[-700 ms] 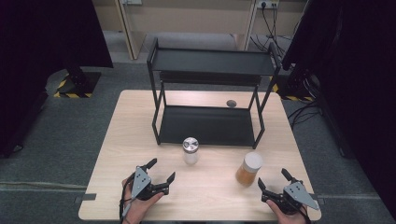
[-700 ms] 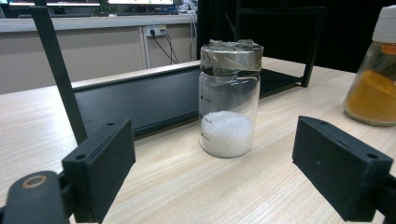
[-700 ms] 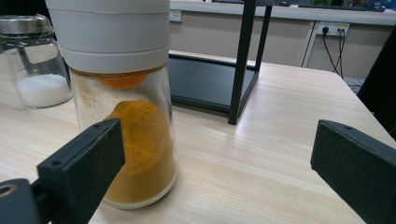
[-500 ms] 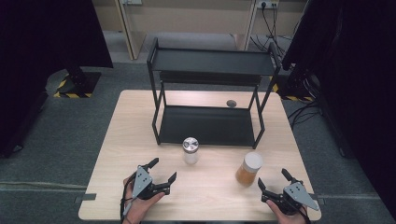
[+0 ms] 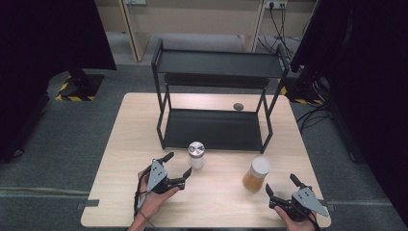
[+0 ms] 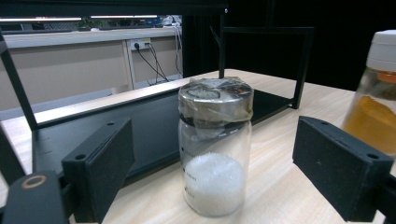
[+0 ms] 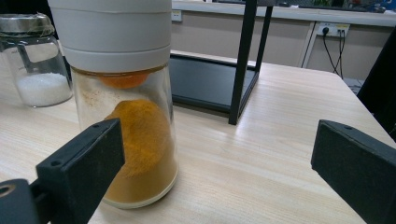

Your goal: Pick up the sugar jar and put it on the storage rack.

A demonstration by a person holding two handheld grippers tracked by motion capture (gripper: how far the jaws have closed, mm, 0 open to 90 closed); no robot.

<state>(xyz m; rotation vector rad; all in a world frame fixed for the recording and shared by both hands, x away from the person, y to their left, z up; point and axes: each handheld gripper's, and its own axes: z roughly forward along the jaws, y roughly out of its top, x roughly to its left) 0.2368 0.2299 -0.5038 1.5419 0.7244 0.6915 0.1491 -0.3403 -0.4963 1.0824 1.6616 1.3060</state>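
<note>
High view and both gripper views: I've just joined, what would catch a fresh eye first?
A black two-tier metal shelf rack stands at the back of the light wooden table. In front of it stand a clear glass jar of white grains with a silver lid and a white-capped glass jar of orange powder. The left gripper and right gripper are open, one facing each jar.

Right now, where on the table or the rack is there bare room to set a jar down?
Both black rack shelves are bare, as is the table's left side. It is crowded along the front edge, around the salt jar, the spice jar and both grippers.
</note>
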